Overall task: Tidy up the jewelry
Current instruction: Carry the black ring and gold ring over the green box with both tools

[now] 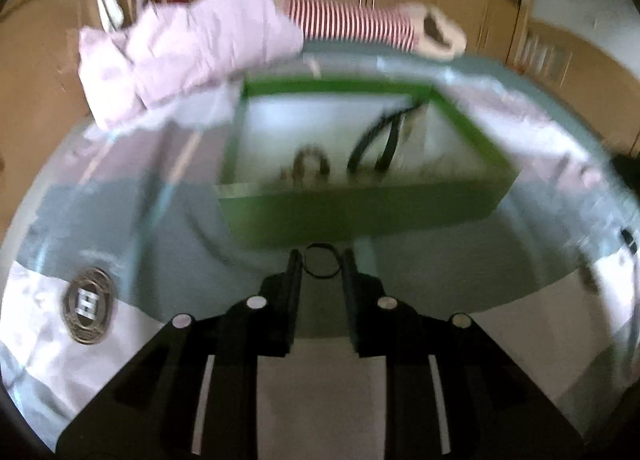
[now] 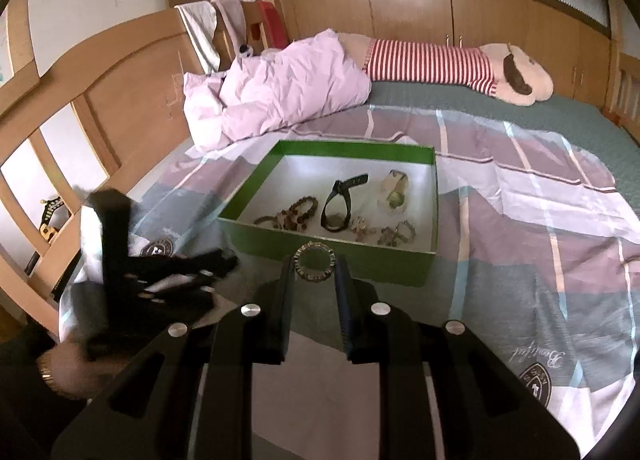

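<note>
Green box (image 2: pixel 344 256) nearby; each gripper's jaws clasp one ring: left (image 1: pixel 320 266), right (image 2: pixel 314 262).

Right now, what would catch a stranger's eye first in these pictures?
Probably the green box on the checked bedspread, holding a black watch and beaded bracelets. In front of it, the right gripper pinches a silvery ring-shaped bracelet, and the left gripper a thin dark ring. Behind lies a striped plush toy beside a pink quilt.
</note>
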### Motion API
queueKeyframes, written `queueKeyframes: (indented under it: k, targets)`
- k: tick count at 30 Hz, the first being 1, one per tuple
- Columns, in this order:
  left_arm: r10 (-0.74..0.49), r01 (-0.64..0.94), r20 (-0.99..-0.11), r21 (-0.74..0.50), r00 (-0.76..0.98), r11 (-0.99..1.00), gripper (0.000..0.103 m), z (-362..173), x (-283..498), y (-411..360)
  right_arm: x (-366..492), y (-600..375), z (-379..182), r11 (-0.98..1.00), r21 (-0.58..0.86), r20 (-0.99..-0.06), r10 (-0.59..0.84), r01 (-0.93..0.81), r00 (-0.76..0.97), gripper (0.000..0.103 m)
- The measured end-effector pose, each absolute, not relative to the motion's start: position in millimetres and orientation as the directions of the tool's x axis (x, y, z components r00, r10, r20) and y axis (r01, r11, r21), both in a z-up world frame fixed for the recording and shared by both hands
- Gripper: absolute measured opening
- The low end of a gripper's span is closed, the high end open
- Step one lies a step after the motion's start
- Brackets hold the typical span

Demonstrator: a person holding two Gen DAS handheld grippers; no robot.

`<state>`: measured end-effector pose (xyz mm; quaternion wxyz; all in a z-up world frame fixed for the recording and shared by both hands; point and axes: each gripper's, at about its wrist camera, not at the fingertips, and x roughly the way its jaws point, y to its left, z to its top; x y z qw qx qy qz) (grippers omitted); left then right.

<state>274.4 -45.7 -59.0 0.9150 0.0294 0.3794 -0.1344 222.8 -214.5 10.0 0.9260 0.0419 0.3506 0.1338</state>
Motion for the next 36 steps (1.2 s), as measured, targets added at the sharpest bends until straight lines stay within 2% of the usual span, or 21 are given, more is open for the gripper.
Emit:
queueKeyframes:
  k: [5, 8, 10, 13, 19, 36]
  targets:
    - [-0.227, 0.249, -0.589, -0.046, 0.775, 0.967, 0.020, 12, 227, -32, 202, -213, 25, 0.965, 0.171, -0.591, 0.260, -0.197, 0.764, 0.020]
    - [-0.200, 0.223, -0.528, -0.021, 0.825, 0.975, 0.020, 41, 198, -28, 177, -213, 30, 0.971, 0.165, -0.553, 0.238, -0.175, 0.798, 0.020]
    - [-0.210, 0.215, -0.502, -0.048, 0.839, 0.975, 0.020, 50, 178, -22, 161, -212, 34, 0.975, 0.153, -0.533, 0.221, -0.164, 0.817, 0.020]
    - [-0.221, 0.210, -0.503, -0.079, 0.835, 0.974, 0.020, 52, 156, -15, 138, -212, 38, 0.980, 0.129, -0.511, 0.197, -0.152, 0.837, 0.020]
    - [-0.222, 0.230, -0.520, -0.050, 0.825, 0.972, 0.020, 45, 130, -23, 110, -204, 31, 0.983, 0.124, -0.504, 0.179, -0.135, 0.845, 0.020]
    - [-0.210, 0.225, -0.549, -0.041, 0.809, 0.974, 0.020, 32, 135, -25, 120, -196, 20, 0.982, 0.130, -0.529, 0.185, -0.137, 0.828, 0.020]
